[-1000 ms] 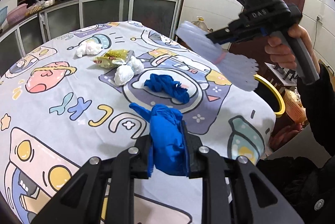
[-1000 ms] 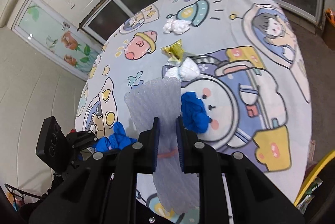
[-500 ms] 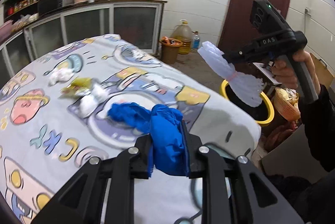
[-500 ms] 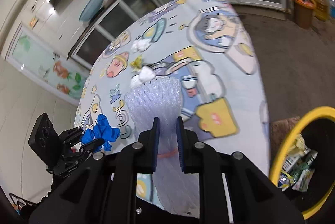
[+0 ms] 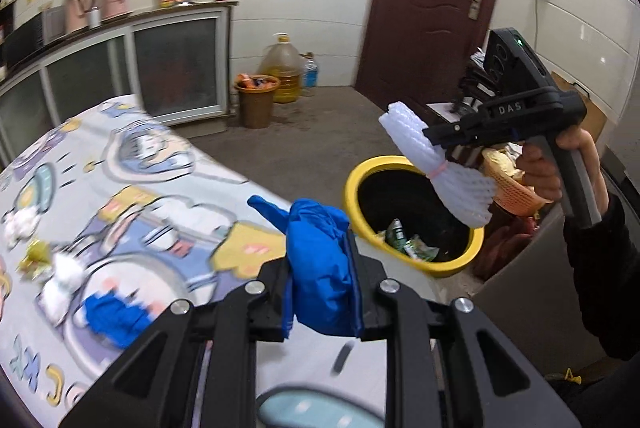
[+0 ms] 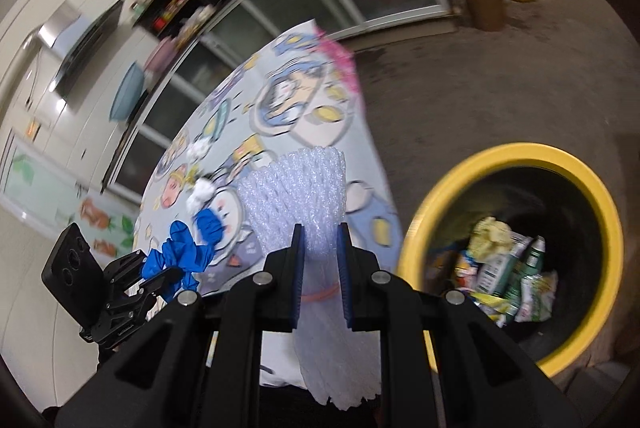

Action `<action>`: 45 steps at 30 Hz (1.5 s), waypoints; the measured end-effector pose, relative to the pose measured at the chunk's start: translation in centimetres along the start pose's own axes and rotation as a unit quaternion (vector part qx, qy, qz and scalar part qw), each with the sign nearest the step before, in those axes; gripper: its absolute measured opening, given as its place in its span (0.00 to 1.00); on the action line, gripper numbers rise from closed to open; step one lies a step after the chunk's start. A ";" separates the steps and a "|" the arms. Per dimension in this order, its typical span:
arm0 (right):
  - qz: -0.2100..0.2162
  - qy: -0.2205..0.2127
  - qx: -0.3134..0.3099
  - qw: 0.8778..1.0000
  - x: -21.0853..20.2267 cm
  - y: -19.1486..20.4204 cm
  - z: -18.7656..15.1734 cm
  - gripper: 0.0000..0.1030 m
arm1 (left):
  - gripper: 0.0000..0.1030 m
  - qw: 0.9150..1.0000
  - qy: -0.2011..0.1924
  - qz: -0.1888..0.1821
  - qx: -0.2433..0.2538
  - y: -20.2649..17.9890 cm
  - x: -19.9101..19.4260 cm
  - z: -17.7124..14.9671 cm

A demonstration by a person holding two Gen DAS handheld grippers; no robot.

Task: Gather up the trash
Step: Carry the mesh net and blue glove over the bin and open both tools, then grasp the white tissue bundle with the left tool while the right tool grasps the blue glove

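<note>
Both grippers have swung away from the middle of the bench [image 5: 120,164] with the cartoon cloth and toward the round black bin with a yellow rim [image 5: 416,260] on the floor. A second ago the bin was barely showing; now it is sitting big in both views, just past the bench's rounded edge.

The left gripper [image 5: 320,264] is reaching out level over the bench's edge nearest the bin. It is squeezing a crumpled blue rubber glove [image 5: 320,268] tight between its two fingers, and one glove finger is sticking up to the left.

The right gripper [image 6: 320,260] is being held up in the air by the person's hand [image 5: 560,168], right over the near rim of the bin. It is pinching a white foam net sleeve [image 6: 308,196] around its middle, near a thin pink rubber band [image 5: 436,170]. The sleeve is fanning out wide at both ends and tilting, with its lower end hanging above the bin's opening.

Inside the bin, wrappers and packets [image 6: 508,268] are lying in a pile.

More trash is still lying on the bench: a second blue glove [image 5: 116,316], white paper balls [image 5: 64,268] and a yellow wrapper [image 5: 36,254]. They are looking blurry. A brown bucket [image 5: 256,100] and a big yellow oil jug [image 5: 286,68] are standing on the floor by the cupboards.
</note>
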State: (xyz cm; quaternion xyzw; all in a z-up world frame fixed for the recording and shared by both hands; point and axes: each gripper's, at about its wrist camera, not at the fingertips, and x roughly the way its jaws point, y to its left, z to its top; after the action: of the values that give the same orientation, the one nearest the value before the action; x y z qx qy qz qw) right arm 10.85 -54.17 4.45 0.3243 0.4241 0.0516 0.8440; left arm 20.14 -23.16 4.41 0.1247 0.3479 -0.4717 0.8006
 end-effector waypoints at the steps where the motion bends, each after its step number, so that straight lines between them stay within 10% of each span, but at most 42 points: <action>1: -0.004 -0.004 0.009 1.000 -0.4 -1.0 -0.1 0.15 | 0.19 1.000 0.001 -0.003 0.000 -0.3 0.6 0.4; 27: -0.093 -0.011 0.142 0.985 0.3 -16.7 -2.6 0.17 | 0.19 0.991 0.077 -0.098 0.043 -11.7 18.2 5.1; 34: -0.120 -0.026 0.160 0.979 -0.7 -18.0 -2.3 0.26 | 0.68 0.993 0.057 -0.102 0.017 -11.2 17.6 4.9; 45: -0.139 -0.037 0.151 0.978 -1.3 -16.9 -2.6 0.38 | 0.71 0.996 0.034 -0.081 -0.032 -5.4 13.5 3.6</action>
State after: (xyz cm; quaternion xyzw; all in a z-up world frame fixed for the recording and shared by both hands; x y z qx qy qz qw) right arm 4.91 -66.63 -5.77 0.3878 0.4359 -0.1428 0.7995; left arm 21.39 -36.95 -1.39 0.0869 0.3986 -0.5191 0.7511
